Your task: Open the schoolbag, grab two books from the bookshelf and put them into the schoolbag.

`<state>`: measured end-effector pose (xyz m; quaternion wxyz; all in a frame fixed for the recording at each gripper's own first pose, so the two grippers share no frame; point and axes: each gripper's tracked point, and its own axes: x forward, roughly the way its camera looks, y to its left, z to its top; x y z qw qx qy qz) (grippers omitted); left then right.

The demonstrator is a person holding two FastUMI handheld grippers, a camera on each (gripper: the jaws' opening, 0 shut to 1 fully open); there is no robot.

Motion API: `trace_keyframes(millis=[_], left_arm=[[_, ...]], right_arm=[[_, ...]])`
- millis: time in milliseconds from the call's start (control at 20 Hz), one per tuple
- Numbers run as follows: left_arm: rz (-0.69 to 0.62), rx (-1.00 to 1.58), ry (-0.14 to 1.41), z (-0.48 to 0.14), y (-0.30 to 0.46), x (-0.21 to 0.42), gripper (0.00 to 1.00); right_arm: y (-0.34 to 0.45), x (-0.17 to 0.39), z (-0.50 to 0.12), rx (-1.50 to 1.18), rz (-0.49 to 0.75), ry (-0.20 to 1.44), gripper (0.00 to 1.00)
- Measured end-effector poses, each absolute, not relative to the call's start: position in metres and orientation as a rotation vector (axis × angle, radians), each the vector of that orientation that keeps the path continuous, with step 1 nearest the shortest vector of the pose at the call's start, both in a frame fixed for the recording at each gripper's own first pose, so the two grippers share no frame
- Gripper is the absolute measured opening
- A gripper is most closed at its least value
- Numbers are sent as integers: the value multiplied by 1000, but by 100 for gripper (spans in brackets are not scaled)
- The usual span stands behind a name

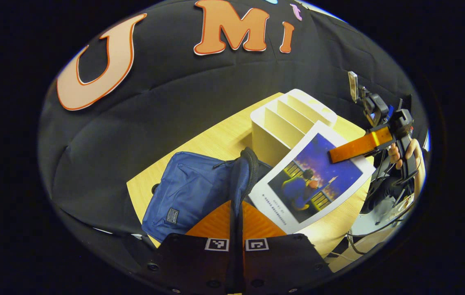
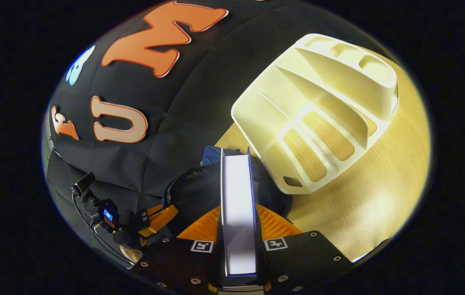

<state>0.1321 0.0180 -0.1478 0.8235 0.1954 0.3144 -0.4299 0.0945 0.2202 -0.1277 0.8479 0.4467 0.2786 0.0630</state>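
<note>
At the near edge of the desk [image 1: 216,139], the blue schoolbag [image 1: 187,192] lies with its zipped mouth lifted, and we've got the left gripper [image 1: 236,217] pinched tight on that raised flap, both fingers closed on the fabric. Over it, the right gripper [image 2: 238,229] has its fingers clamped on a book [image 1: 314,176], the cover with the night-sky picture tilted over the bag's mouth; in the right gripper view we look straight down the book's page edge [image 2: 238,205]. The white slotted bookshelf [image 1: 290,119] stands just behind, toward the desk's far corner, and its slots look bare.

We'd judge this as the insertion: keep the flap pulled up and outward so the mouth stays wide, bring the book's lower edge in first, then slide it down along the bag's back wall before letting go.

The bag's inside is hidden by the flap and the book, so we can't tell whether a first book already sits in there.
</note>
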Motion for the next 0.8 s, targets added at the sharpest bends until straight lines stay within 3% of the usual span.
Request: trace_keyframes(millis=[800], left_arm=[[-997, 439, 605, -119, 1, 132, 1]], right_arm=[[323, 190, -165, 1087, 82, 374, 30]])
